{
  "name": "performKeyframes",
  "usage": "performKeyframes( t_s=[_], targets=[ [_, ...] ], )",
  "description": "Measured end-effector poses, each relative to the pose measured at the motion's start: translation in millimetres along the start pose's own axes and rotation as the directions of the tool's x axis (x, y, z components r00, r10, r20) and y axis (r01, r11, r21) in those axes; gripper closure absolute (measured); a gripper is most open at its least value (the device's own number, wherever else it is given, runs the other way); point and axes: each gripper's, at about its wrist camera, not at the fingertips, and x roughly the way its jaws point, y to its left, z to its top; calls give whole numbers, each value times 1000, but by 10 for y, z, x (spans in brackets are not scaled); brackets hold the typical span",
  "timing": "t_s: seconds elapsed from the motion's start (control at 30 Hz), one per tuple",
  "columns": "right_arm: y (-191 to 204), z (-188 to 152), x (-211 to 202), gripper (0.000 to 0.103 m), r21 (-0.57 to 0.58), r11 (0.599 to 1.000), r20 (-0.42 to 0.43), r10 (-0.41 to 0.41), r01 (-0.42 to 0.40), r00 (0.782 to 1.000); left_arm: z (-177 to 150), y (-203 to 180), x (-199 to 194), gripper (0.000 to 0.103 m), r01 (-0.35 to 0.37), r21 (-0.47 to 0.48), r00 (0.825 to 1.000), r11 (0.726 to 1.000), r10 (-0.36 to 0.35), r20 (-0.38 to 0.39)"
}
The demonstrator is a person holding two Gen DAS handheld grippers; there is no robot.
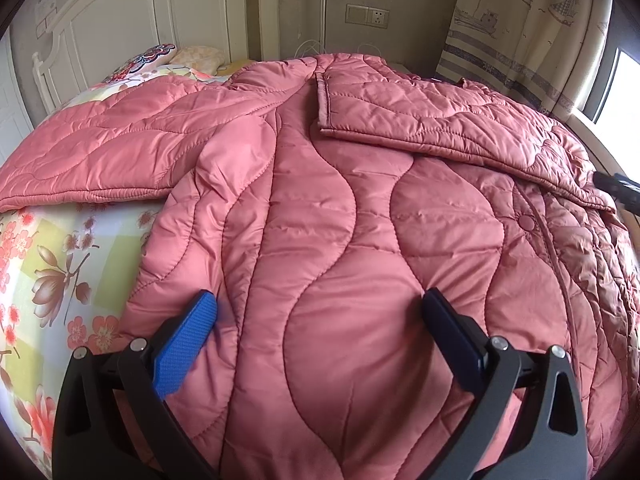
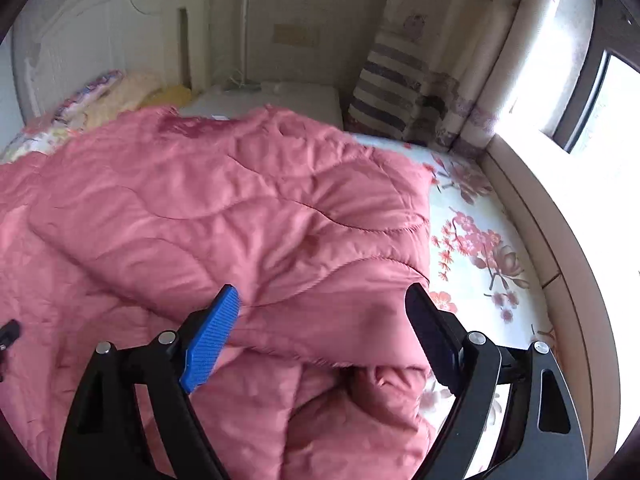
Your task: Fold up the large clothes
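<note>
A large pink quilted jacket (image 1: 320,200) lies spread over the bed, back up. Its right sleeve (image 1: 440,120) is folded across the body, and the left sleeve (image 1: 100,148) stretches out to the left. My left gripper (image 1: 319,294) hovers open over the lower back panel with nothing pinched. In the right wrist view the folded sleeve (image 2: 240,208) lies on top of the jacket. My right gripper (image 2: 322,288) stands wide open above its near end, with cloth under the jaws but no pad pressing on it. The right gripper's tip (image 1: 618,190) shows at the right edge of the left wrist view.
The floral bedsheet (image 1: 52,264) shows to the left of the jacket and on the right side (image 2: 472,240). Pillows (image 1: 160,60) and a white headboard (image 1: 120,20) are at the far end. A curtain (image 2: 400,92), a white nightstand (image 2: 272,100) and a window ledge (image 2: 540,220) border the right.
</note>
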Motion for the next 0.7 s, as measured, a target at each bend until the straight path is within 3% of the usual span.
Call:
performKeyframes(
  t_s=[0.07,0.13,0.27,0.4,0.47,0.5,0.53,0.63,0.7],
  targets=[
    [178,-136,-283,17,-21,998,49,56,-55,997,0,-4,-4,2,0,0,1000,1000,0,2],
    [395,-329,-400,15,-72,992,31,105,-102,994,-3,-3,-9,2,3,-3,1000,1000,-3,3],
    [735,-762,-220,15,-130,985,-79,100,-109,992,-2,-30,2,2,-11,5,1000,1000,11,-2],
    [761,-791,-184,12,-115,988,-84,91,-101,992,11,-14,-9,2,-8,-4,1000,1000,8,-1],
    [732,-791,-177,12,-98,988,-90,110,-119,990,26,121,-114,2,28,-71,999,997,-26,24],
    [722,-797,-173,12,-93,988,-92,115,-123,989,30,311,-216,2,76,-159,996,984,-67,59],
    [714,-812,-180,12,-92,988,-91,116,-124,989,35,533,-307,2,126,-251,990,960,-104,99],
    [706,-799,-161,12,-96,988,-90,113,-122,989,31,1294,-435,2,214,-505,972,836,-133,192],
    [709,-807,-166,12,-90,988,-92,119,-127,989,-85,1872,-443,2,210,-690,972,693,-72,224]
  ],
)
